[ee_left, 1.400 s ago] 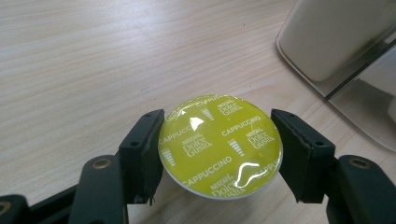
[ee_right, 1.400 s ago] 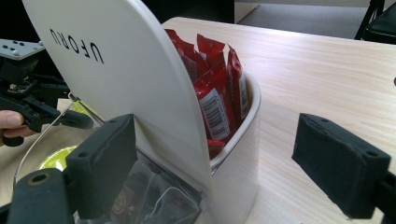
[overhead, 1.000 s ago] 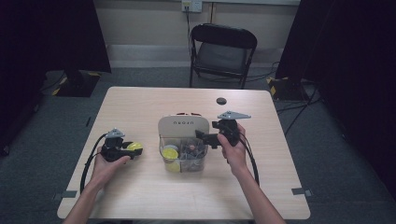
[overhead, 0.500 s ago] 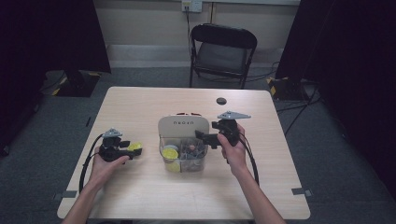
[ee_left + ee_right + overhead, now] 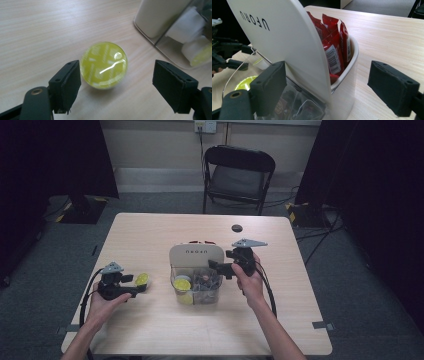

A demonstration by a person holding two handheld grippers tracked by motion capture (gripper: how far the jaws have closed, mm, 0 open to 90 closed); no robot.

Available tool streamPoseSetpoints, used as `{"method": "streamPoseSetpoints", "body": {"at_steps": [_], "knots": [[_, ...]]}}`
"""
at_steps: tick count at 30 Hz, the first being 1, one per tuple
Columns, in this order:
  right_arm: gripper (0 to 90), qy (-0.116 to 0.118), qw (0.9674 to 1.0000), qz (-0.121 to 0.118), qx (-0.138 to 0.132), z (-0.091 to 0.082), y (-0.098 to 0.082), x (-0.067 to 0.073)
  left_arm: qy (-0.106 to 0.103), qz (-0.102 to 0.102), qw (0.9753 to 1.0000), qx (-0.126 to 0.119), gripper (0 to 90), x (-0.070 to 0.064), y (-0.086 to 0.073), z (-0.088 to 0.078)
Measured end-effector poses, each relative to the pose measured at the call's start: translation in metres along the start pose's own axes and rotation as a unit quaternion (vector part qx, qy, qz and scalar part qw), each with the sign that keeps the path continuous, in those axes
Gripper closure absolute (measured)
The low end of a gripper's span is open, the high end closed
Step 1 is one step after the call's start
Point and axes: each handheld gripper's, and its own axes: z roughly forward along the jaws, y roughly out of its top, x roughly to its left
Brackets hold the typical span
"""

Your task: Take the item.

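Observation:
A round yellow-lidded pod (image 5: 104,65) (image 5: 142,280) lies on the wooden table (image 5: 150,240), left of a desk organizer. My left gripper (image 5: 116,69) (image 5: 137,285) is open; its jaws have just been opening, and the pod sits loose between them without touching the pads. The organizer has a tall white panel (image 5: 282,32) (image 5: 195,254), red packets (image 5: 334,42) behind it, and a clear front bin (image 5: 197,290) holding another yellow pod (image 5: 182,284). My right gripper (image 5: 327,75) (image 5: 218,267) is open at the organizer's right side, jaws astride the panel's edge.
A small black disc (image 5: 237,228) lies on the far part of the table. A black folding chair (image 5: 239,175) stands behind the table. Bare wood stretches in front of the organizer and along the left edge.
The left gripper's jaws opened and let go of the yellow pod, which now rests on the table. That hand drew back a little toward the left. The right hand kept still.

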Motion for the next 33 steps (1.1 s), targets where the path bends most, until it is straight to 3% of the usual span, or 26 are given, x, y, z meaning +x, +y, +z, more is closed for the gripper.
{"method": "streamPoseSetpoints", "body": {"at_steps": [2, 3, 8, 12, 15, 17, 19, 21, 25, 33], "knots": [[14.4, 0.001, 1.0, 0.0, -0.001, -0.001, 0.001, 0.0, 0.004, 0.013, 0.9998, 0.015, 22.3, -0.004, -0.004, 0.0], [14.4, -0.001, 1.0, -0.002, -0.002, -0.001, 0.002, 0.001, 0.007, 0.015, 0.9998, 0.01, 22.3, -0.005, -0.006, -0.001], [14.3, 0.003, 0.9999, -0.017, 0.001, -0.001, 0.005, 0.005, 0.003, 0.011, 0.9995, 0.029, 22.7, -0.004, -0.014, 0.003], [14.7, 0.015, 0.9996, -0.02, -0.008, -0.002, 0.009, 0.008, 0.011, 0.023, 0.9987, 0.044, 22.8, -0.004, -0.021, 0.01], [16.7, 0.018, 0.9995, -0.022, -0.013, -0.003, 0.012, 0.012, 0.019, 0.028, 0.9987, 0.04, 23.1, -0.006, -0.023, 0.013], [17.1, 0.02, 0.9997, -0.013, -0.012, -0.004, 0.015, 0.013, 0.027, 0.042, 0.998, 0.039, 22.1, -0.009, -0.023, 0.015], [25.7, 0.021, 0.9997, -0.011, -0.01, -0.006, 0.018, 0.014, 0.033, 0.052, 0.9978, 0.026, 21.3, -0.009, -0.027, 0.016], [26.1, 0.029, 0.9994, -0.01, -0.014, -0.009, 0.019, 0.016, 0.04, 0.059, 0.9972, 0.02, 21.3, -0.009, -0.029, 0.017], [37.1, 0.042, 0.9989, -0.016, -0.017, -0.013, 0.02, 0.021, 0.054, 0.063, 0.9963, 0.021, 20.9, -0.012, -0.029, 0.018], [39.5, 0.041, 0.9987, -0.02, -0.022, -0.018, 0.019, 0.023, 0.063, 0.057, 0.9961, 0.023, 18.7, -0.013, -0.029, 0.018]]}}
